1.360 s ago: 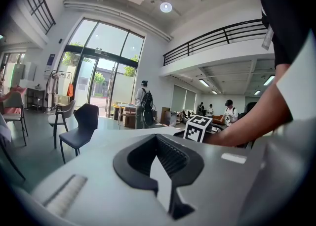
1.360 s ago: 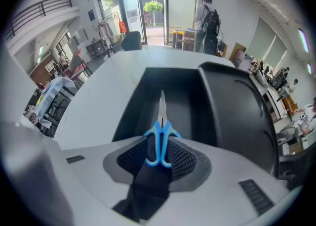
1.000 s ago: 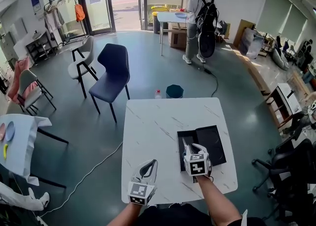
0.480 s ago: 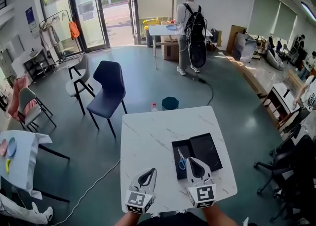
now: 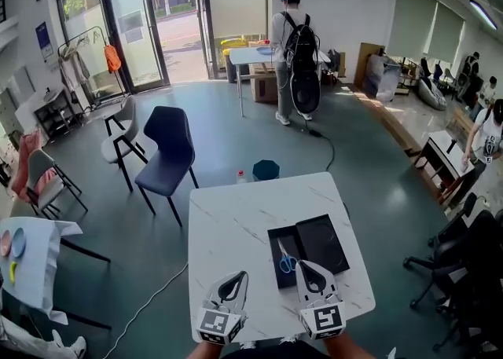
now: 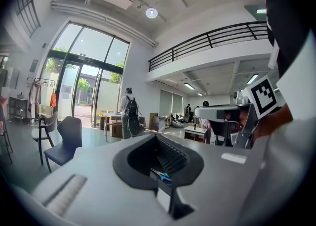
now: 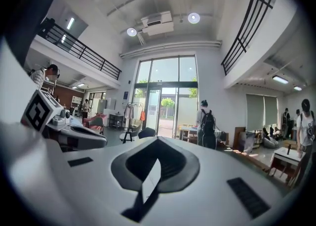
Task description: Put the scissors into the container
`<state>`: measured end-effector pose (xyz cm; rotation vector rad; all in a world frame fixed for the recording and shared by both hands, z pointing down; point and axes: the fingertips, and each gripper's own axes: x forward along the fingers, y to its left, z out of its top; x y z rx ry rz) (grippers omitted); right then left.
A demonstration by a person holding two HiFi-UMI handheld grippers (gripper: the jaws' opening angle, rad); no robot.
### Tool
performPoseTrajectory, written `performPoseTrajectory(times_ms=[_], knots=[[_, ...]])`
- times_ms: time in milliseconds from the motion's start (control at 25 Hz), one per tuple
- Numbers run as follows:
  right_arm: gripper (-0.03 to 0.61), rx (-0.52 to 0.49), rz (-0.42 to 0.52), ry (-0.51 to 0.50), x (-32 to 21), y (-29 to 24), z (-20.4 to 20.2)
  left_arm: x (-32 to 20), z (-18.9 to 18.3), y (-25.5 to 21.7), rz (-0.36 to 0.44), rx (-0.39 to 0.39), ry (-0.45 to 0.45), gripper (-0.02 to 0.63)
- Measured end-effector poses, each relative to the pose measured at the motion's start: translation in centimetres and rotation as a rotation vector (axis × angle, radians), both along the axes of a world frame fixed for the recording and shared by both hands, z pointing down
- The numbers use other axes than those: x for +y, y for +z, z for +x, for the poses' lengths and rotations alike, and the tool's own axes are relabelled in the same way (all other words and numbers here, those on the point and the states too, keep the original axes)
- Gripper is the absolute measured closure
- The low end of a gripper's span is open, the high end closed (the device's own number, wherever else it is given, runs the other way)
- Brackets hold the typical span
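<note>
Scissors (image 5: 286,260) in container (image 5: 277,241); dark chair (image 5: 167,149) beyond table (image 5: 236,224).

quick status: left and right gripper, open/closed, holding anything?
Left gripper: closed, empty.
Right gripper: closed, empty; the scissors lie in the container.

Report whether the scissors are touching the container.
Touching. The head view shows the scissors lying flat on the black floor of the container, in its left section and inside the rim, with neither gripper on them.
</note>
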<state>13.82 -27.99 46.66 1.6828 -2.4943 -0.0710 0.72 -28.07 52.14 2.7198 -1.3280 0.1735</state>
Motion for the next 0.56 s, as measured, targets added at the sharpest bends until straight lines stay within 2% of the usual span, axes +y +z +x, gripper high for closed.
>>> performPoseTrajectory(times_ms=[320, 560], knots=[[0.572, -0.007, 0.018, -0.011, 0.4, -0.5, -0.5, 0.5, -0.4, 0.3, -0.011, 0.000, -0.014, 0.606], [0.572, -0.021, 0.036, -0.015, -0.5, 0.1, -0.8, -0.3, 0.1, -0.5, 0.060, -0.059, -0.021, 0.606]])
